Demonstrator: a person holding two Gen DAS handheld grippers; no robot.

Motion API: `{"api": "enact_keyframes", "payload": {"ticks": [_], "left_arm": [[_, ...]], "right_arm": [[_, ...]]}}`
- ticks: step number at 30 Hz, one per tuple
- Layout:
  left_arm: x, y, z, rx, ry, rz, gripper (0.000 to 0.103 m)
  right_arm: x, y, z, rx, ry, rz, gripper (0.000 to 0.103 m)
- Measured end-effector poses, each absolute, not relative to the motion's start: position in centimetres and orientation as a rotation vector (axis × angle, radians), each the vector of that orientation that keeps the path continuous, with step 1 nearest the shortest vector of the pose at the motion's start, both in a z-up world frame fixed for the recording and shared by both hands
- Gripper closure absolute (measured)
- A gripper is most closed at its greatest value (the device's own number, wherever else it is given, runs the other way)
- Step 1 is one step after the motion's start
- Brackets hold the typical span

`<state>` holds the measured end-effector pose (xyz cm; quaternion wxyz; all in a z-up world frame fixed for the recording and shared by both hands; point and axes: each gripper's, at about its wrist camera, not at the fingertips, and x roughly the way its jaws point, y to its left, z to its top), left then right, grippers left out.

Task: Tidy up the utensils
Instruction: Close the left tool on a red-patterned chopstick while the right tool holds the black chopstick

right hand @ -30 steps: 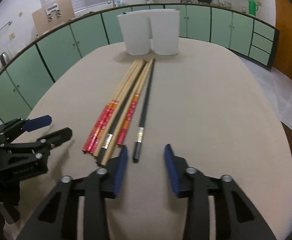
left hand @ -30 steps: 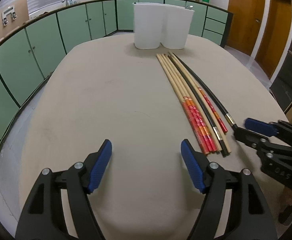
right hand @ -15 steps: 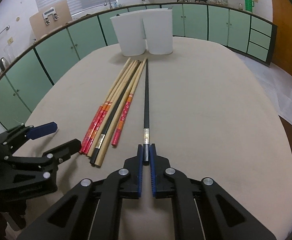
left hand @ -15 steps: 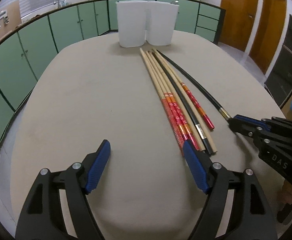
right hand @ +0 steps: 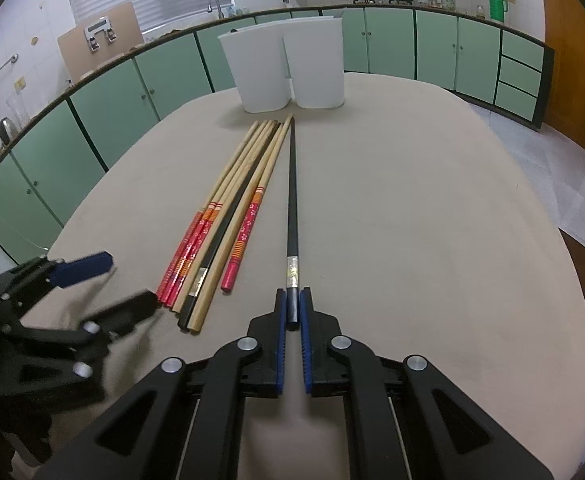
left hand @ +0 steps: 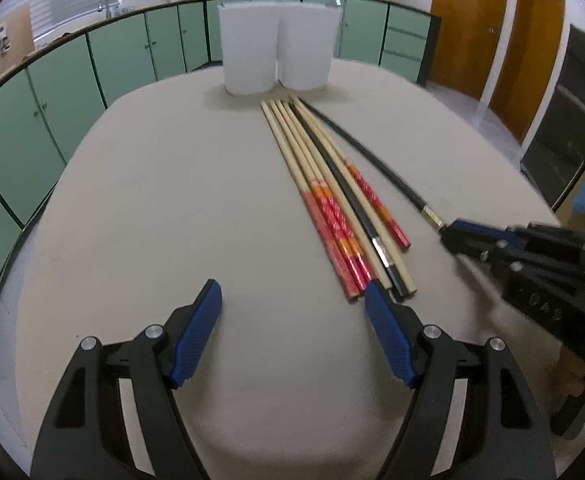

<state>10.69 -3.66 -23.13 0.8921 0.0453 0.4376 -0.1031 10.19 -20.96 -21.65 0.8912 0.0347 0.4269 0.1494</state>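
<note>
A beige oval table (right hand: 432,220) carries everything. Straight ahead of the right jaws, at the far end, stands a white 2-compartment utensil holder (right hand: 288,72). A bundle of wooden and red-handled chopsticks (right hand: 228,216), with 1 black chopstick (right hand: 212,256) among them, lies flat just left of those jaws and ahead-right of the left jaws, tips toward the holder.

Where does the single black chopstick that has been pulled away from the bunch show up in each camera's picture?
Left wrist: the black chopstick runs along the bundle's right, ending in the right gripper.
Right wrist: centre, straight up from the shut jaws.
Shared landmark: the white holder at its far tip.
</note>
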Motion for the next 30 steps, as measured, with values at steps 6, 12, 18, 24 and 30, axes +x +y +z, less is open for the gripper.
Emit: {"api": "enact_keyframes", "payload": {"ticks": [6,12,18,24,30], "left_arm": [[10.6,-1.9,-23.0,0.071,0.907,-0.150,0.030],[10.5,-0.9,-22.6,0.051,0.902,-0.128,0.031],[11.2,-1.7,-23.0,0.060,0.904,-0.143,0.036],[11.5,-2.2,-22.9,0.051,0.893,-0.171,0.080],[11.5,-2.4,-22.5,0.033,0.892,-0.201,0.098]], "right_arm": [[10.2,-21.0,-21.7,0.078,0.886,0.313,0.096],[10.1,-21.1,-21.7,0.084,0.883,0.322,0.095],[10.1,-20.8,-21.7,0.075,0.886,0.334,0.089],[10.5,-20.8,-21.7,0.067,0.889,0.321,0.096],[10.2,-21.3,-21.0,0.070,0.876,0.321,0.096]]}}
